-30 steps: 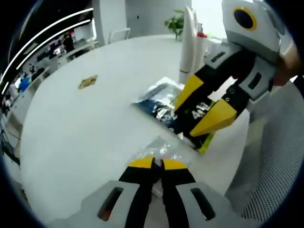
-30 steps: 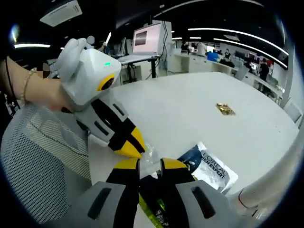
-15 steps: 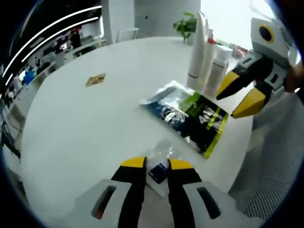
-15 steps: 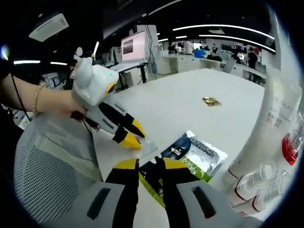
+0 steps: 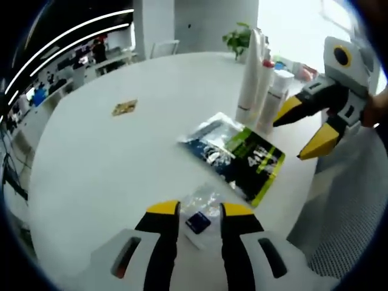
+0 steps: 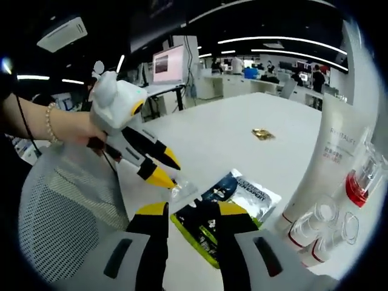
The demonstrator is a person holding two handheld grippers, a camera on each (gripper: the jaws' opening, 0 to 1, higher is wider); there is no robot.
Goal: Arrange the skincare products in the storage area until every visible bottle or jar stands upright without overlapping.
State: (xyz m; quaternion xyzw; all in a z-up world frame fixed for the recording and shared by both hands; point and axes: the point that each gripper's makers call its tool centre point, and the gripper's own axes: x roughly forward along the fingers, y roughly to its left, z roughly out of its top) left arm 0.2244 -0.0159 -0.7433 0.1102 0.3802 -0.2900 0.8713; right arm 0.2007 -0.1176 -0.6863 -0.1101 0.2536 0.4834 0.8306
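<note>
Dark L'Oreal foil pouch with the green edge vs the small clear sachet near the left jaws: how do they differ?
Size: the dark foil pouch with the green edge is plainly larger than the small clear plastic sachet.
Look: the pouch is opaque, dark blue and silver with lime green; the sachet is see-through with a small dark blue patch.
Place: the sachet lies just ahead of the left gripper; the pouch lies farther off, near the upright white tubes.
Both lie flat on the white table.

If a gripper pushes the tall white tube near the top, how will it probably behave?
The tall white tube stands upright on a narrow end, so it would probably tip rather than slide. Falling, it may knock the red-capped bottle close beside it. Its smooth surface looks slippery.
</note>
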